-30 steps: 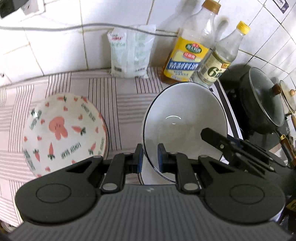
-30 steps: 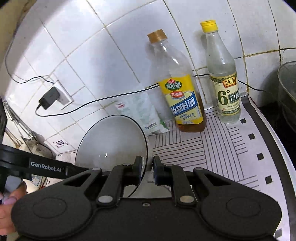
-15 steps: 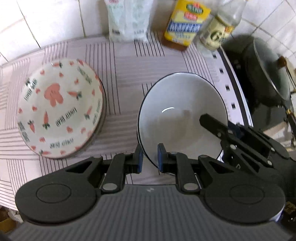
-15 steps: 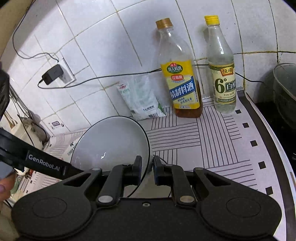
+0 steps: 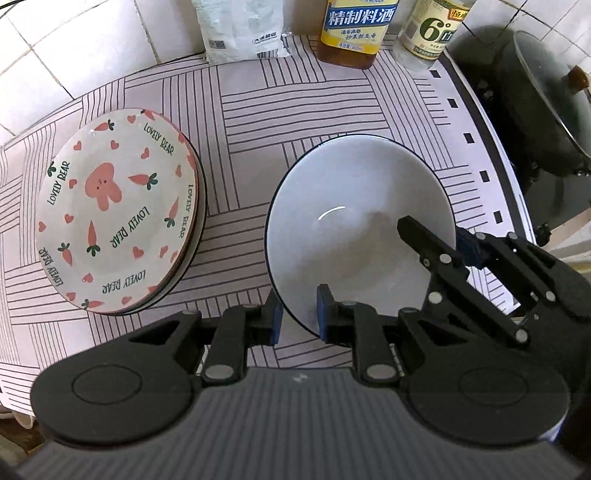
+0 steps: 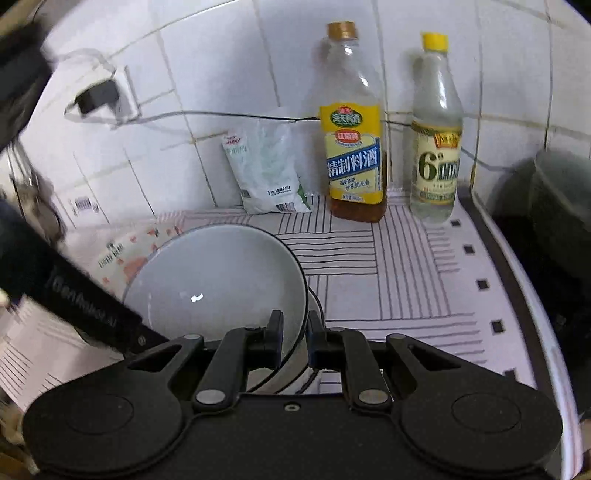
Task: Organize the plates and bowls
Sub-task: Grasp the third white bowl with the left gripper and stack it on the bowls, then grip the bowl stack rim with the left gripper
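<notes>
Left claw (image 5: 297, 319) and right claw (image 5: 456, 240) both pinch the rim of one white bowl (image 5: 360, 229), low over the striped mat (image 5: 295, 110). Left of it sits a plate stack (image 5: 118, 229) saying "LOVELY BEAR". Behind stand one white bag (image 5: 242, 29) and two bottles (image 6: 354, 125), one marked "6°".

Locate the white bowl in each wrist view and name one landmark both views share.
Left wrist: white bowl right of centre, rim between the jaws.
Right wrist: white bowl lower left of centre, rim between the jaws.
Shared landmark: yellow-labelled bottle by the tiled wall.
</notes>
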Demonstrator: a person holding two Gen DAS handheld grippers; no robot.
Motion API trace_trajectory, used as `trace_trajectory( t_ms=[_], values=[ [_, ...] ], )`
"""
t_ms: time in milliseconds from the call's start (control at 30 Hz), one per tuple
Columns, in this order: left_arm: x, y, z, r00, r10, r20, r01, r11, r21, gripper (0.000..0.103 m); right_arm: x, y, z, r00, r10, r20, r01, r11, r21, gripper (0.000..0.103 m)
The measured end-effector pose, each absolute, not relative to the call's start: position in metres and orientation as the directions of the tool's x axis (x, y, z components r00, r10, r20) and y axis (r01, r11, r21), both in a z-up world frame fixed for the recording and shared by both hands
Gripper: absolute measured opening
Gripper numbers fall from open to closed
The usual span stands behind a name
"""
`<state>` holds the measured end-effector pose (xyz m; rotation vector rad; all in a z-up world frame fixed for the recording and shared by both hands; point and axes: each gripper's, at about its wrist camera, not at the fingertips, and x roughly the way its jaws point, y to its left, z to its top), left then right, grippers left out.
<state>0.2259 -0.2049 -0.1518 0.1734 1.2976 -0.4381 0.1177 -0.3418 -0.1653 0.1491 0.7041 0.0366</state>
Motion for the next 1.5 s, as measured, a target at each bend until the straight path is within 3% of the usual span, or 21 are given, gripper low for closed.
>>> trace_trajectory(
  t_ms=[300,567,967,1100,1300,1400,1500],
  values=[
    [0.234,-0.210,-0.160,0.157,-0.218,-0.963,0.392,0.909,-0.142,0.021,0.122,-0.329,-0.166,0.771,0.002,-0.636,-0.010,1.000,-0.010,0.017],
    [0.234,-0.215,-0.164,0.142,-0.215,-0.966,0.395,0.907,-0.144,0.027,0.122,-0.311,-0.174,0.775,-0.093,-0.625,-0.046,0.978,-0.202,0.026],
    [0.223,-0.215,-0.153,0.183,-0.228,-0.956,0.413,0.901,-0.136,0.035,0.114,-0.326,-0.174,0.784,-0.010,-0.621,-0.035,0.998,-0.060,0.033],
    [0.216,-0.203,-0.142,0.226,-0.298,-0.927,0.422,0.888,-0.183,0.038,0.100,-0.327,-0.170,0.800,0.006,-0.600,-0.022,1.000,-0.020,0.035],
    [0.193,-0.174,-0.118,0.298,-0.377,-0.877,0.469,0.858,-0.209,0.041,0.075,-0.327,-0.163,0.828,0.016,-0.560,-0.010,1.000,0.015,0.043],
    [0.182,-0.158,-0.105,0.305,-0.417,-0.856,0.464,0.850,-0.249,0.041,0.061,-0.323,-0.157,0.835,0.031,-0.549,-0.031,0.999,0.009,0.054],
    [0.171,-0.142,-0.097,0.326,-0.454,-0.829,0.470,0.839,-0.274,0.042,0.047,-0.320,-0.151,0.840,0.028,-0.541,-0.034,0.999,-0.002,0.057]
  ],
)
